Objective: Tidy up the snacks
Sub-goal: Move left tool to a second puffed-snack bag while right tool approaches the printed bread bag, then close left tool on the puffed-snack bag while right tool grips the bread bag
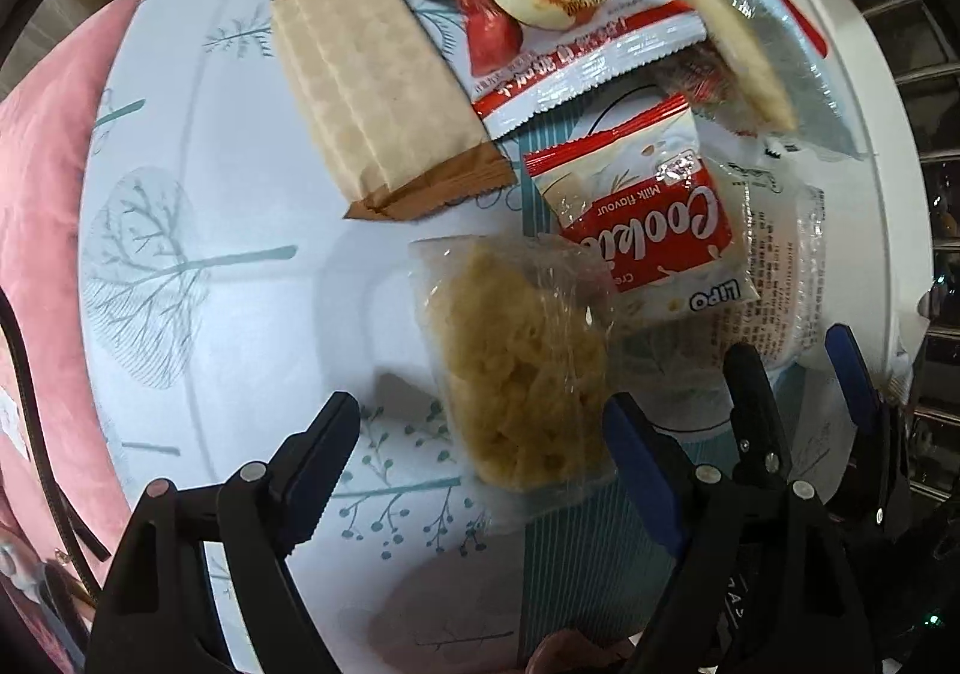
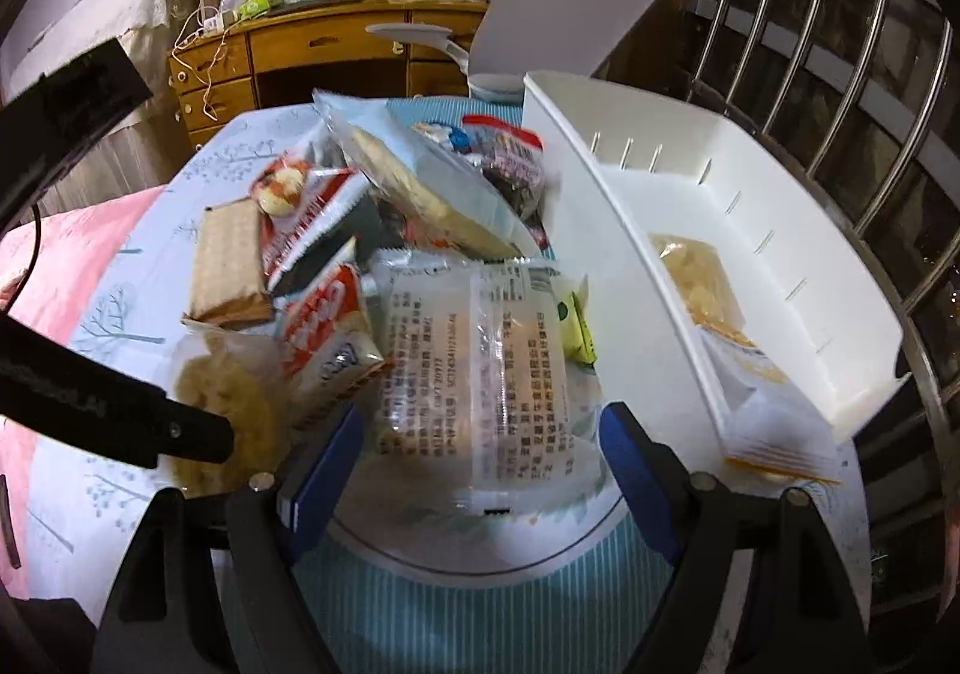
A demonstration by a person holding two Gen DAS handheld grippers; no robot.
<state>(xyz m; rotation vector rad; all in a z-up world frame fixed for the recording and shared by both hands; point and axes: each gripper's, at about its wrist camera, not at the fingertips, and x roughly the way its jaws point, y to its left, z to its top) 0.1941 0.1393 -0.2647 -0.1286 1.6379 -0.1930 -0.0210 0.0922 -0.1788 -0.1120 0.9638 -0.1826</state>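
Note:
A heap of snack packs lies on a tree-print tablecloth (image 1: 180, 254). My left gripper (image 1: 480, 434) points down, open, and straddles a clear pack of yellow crinkled snack (image 1: 516, 362); its pads do not press on it. My right gripper (image 2: 480, 452) is open around a clear pack with printed text (image 2: 480, 362), also without pressing. Beside these lie a red-and-white Cookies pack (image 1: 648, 230), a beige wafer pack (image 1: 372, 92), a red apple-picture pack (image 1: 540, 14) and a long clear biscuit pack (image 2: 420, 188). The white bin (image 2: 810, 230) on the right holds a yellow snack pack (image 2: 702, 278) and a white-and-orange pack (image 2: 768, 416).
The right gripper's fingers (image 1: 750, 374) stand close beside the left gripper. A pink cushion (image 1: 48, 194) borders the table on the left. Metal window bars (image 2: 840, 74) rise behind the bin. A white chair (image 2: 570, 2) and a wooden desk (image 2: 330, 44) stand beyond the table.

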